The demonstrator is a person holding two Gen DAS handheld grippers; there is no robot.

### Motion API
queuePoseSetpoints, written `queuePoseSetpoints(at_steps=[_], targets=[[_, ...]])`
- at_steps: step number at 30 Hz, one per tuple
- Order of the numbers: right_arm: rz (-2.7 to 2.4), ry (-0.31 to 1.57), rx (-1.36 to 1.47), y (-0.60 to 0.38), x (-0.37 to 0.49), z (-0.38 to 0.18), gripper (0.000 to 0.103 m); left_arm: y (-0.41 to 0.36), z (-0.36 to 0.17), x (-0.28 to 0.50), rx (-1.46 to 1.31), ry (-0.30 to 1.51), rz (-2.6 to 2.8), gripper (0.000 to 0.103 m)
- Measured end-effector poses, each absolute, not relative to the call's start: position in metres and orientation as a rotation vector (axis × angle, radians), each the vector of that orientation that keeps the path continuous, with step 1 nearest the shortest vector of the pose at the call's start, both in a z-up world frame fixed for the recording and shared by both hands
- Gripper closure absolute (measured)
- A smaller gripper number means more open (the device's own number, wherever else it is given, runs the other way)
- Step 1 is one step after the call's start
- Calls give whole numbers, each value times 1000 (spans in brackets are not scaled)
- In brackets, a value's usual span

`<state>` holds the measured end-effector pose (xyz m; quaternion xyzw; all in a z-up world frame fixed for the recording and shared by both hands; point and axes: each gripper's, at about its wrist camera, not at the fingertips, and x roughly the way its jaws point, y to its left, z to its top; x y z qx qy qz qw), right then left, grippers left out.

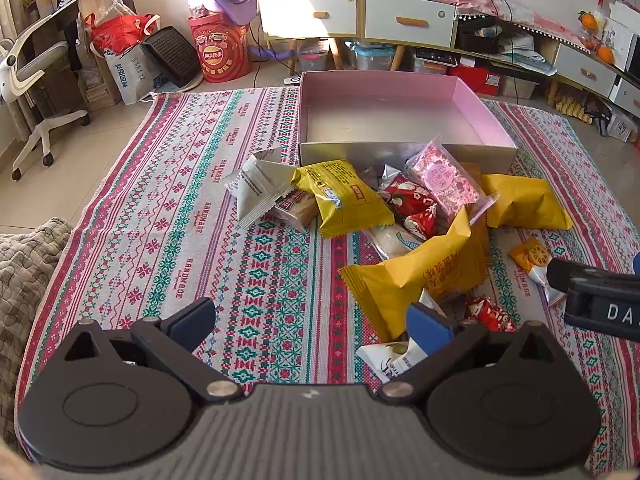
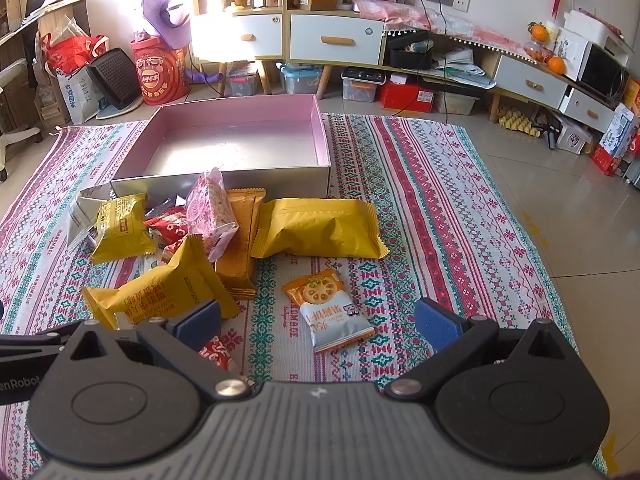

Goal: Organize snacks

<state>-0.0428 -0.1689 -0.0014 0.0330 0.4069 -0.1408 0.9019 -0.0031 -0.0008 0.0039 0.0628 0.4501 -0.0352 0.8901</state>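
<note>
A pile of snack packets lies on a patterned cloth in front of an empty pink box [image 1: 384, 84] [image 2: 320, 136]. Yellow packets [image 1: 344, 196] [image 2: 320, 228], a pink packet [image 1: 444, 182] [image 2: 210, 212], red packets [image 1: 416, 204] and a grey-white packet [image 1: 260, 188] are in the pile. A small orange-and-white cracker packet [image 2: 332, 312] [image 1: 536, 264] lies apart. My left gripper [image 1: 316, 320] is open and empty, above the cloth left of the pile. My right gripper [image 2: 318, 320] is open, its fingers either side of the cracker packet, just above it.
The patterned cloth [image 1: 168, 216] [image 2: 420, 200] covers the tiled floor. Cabinets with drawers [image 1: 408, 20] [image 2: 336, 38], storage bins and a red Lay's bucket [image 1: 222, 52] stand behind the box. An office chair [image 1: 36, 92] is far left. A blanket [image 1: 24, 264] lies at the left.
</note>
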Motion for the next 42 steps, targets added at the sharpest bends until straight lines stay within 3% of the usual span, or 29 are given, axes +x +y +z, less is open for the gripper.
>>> queuePoseSetpoints(at_steps=[16, 31, 36, 42], targets=[[-316, 841, 93, -180, -35, 13, 0, -4, 13, 5, 186, 907, -63, 0], [-131, 945, 67, -195, 24, 32, 0, 6, 24, 73, 199, 984, -191, 0], [-34, 1003, 75, -189, 50, 23, 1, 7, 11, 98, 157, 1039, -214, 5], [93, 1009, 113, -182, 70, 9, 15, 8, -3, 121, 49, 1060, -263, 18]])
